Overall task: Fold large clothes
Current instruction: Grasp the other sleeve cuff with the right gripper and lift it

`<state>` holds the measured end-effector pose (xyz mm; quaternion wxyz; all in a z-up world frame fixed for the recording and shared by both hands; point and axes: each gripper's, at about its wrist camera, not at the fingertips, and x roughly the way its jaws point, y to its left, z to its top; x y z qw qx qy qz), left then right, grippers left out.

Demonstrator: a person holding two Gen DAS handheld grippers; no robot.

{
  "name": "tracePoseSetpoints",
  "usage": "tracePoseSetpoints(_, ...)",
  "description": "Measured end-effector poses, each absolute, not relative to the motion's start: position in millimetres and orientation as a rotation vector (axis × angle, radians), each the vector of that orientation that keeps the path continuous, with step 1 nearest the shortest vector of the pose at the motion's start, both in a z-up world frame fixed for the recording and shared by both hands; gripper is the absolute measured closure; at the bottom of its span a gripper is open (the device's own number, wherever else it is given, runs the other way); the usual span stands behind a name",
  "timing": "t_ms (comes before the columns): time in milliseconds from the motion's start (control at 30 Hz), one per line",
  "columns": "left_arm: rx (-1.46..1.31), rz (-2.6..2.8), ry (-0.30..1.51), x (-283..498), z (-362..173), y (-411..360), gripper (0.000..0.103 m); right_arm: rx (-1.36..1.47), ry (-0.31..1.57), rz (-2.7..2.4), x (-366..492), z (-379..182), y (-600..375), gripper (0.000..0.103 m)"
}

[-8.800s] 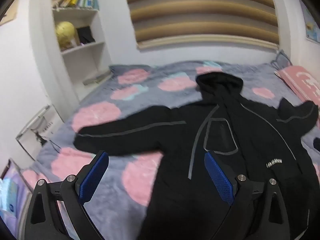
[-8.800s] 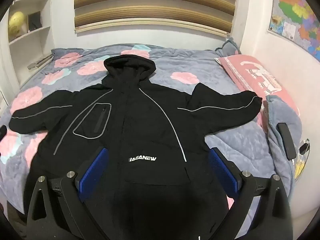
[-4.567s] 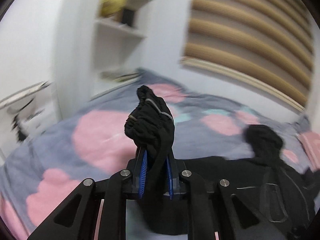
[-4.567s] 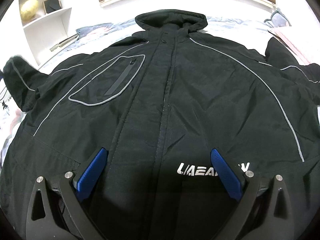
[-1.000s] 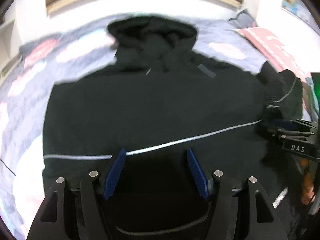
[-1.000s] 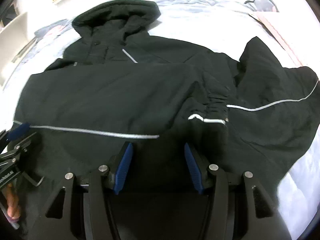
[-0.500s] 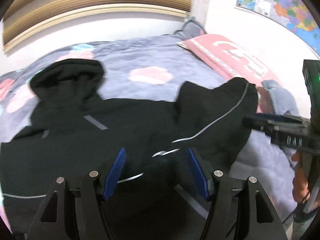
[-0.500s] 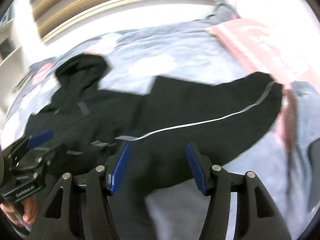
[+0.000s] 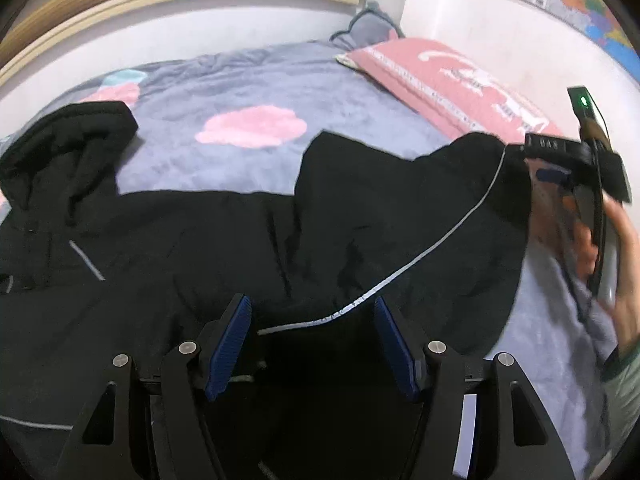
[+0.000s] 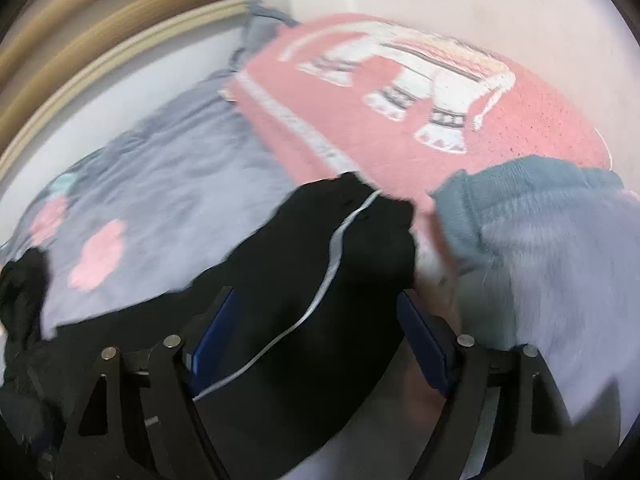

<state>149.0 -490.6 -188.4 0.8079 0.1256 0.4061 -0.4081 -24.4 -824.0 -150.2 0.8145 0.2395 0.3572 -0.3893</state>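
A black jacket [image 9: 248,248] lies spread on a bed [image 9: 248,80] covered by a grey blanket with pink blotches. In the left wrist view it fills the middle and lower left of the frame, its hood [image 9: 68,152] at the left edge, and one sleeve [image 9: 420,216] stretches toward the right edge with a thin pale stripe running along it.

The left tongs [image 9: 312,340] sit at the bottom centre of that view, jaws standing partly apart over the dark cloth. The blue pads [image 9: 230,344] press on nothing, and the stripe passes between them lower down.

At the right edge of the same view, the right tongs [image 9: 560,164] appear by the sleeve's cuff, carried by a hand [image 9: 608,248] in a greenish cuffed sleeve. From here it is unclear whether they touch the cloth.

The right wrist view is blurred. There the right tongs [image 10: 320,328] take the bottom centre, their jaws wide and just having been opening. The sleeve [image 10: 320,280] lies between and beyond the blue pads [image 10: 212,332], cuff toward the centre of the frame, and the pads do not press on it. A pink pillow [image 10: 400,120] with a white pattern fills the upper right, with a rumpled grey-blue blanket [image 10: 540,240] at the right, just beside the cuff.
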Motion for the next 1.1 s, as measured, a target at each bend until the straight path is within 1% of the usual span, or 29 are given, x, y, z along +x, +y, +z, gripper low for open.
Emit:
tracePoseSetpoints(133,0.302,-0.871,0.848,148,-201,-500,0.038,0.486,0.748,-0.907,-15,-161,-847,0.021)
tracePoseSetpoints(233,0.323,-0.873,0.831,147,-206,-502,0.037,0.431,0.817,-0.963,-1,-178,-863,0.025)
tracePoseSetpoints(300,0.321,-0.878,0.83,147,-207,-502,0.037,0.377,0.902,-1.01,12,-198,-873,0.025)
tracePoseSetpoints(333,0.319,-0.881,0.832,148,-207,-502,0.037,0.348,0.916,-1.023,15,-203,-874,0.029)
tracePoseSetpoints(367,0.319,-0.884,0.833,149,-208,-502,0.037,0.313,0.921,-1.026,19,-205,-871,0.045)
tracePoseSetpoints(400,0.32,-0.886,0.833,149,-208,-502,0.037,0.262,0.928,-1.02,23,-205,-864,0.055)
tracePoseSetpoints(433,0.319,-0.887,0.831,150,-207,-502,0.037,0.242,0.936,-0.999,25,-204,-858,0.071)
tracePoseSetpoints(467,0.316,-0.886,0.83,149,-207,-502,0.037,0.245,0.928,-0.97,24,-200,-851,0.079)
tracePoseSetpoints(567,0.302,-0.884,0.82,147,-204,-500,0.038,0.228,0.863,-0.92,13,-176,-831,0.082)
tracePoseSetpoints(700,0.265,-0.914,0.836,145,-197,-499,0.037,0.243,0.741,-0.858,-21,-123,-806,0.083)
tracePoseSetpoints(767,0.306,-0.931,0.907,146,-204,-510,0.037,0.227,0.685,-0.86,-42,-98,-795,0.083)
tracePoseSetpoints(833,0.392,-0.917,0.982,146,-222,-525,0.038,0.237,0.651,-0.886,-63,-83,-794,0.083)
tracePoseSetpoints(933,0.462,-0.889,0.941,137,-225,-533,0.037,0.296,0.685,-0.919,-75,-92,-809,0.083)
tracePoseSetpoints(1033,0.391,-0.937,0.95,138,-210,-519,0.037,0.434,0.781,-0.919,-86,-128,-842,0.084)
tracePoseSetpoints(1100,0.357,-0.956,0.932,138,-196,-502,0.037,0.507,0.786,-0.878,-93,-139,-854,0.085)
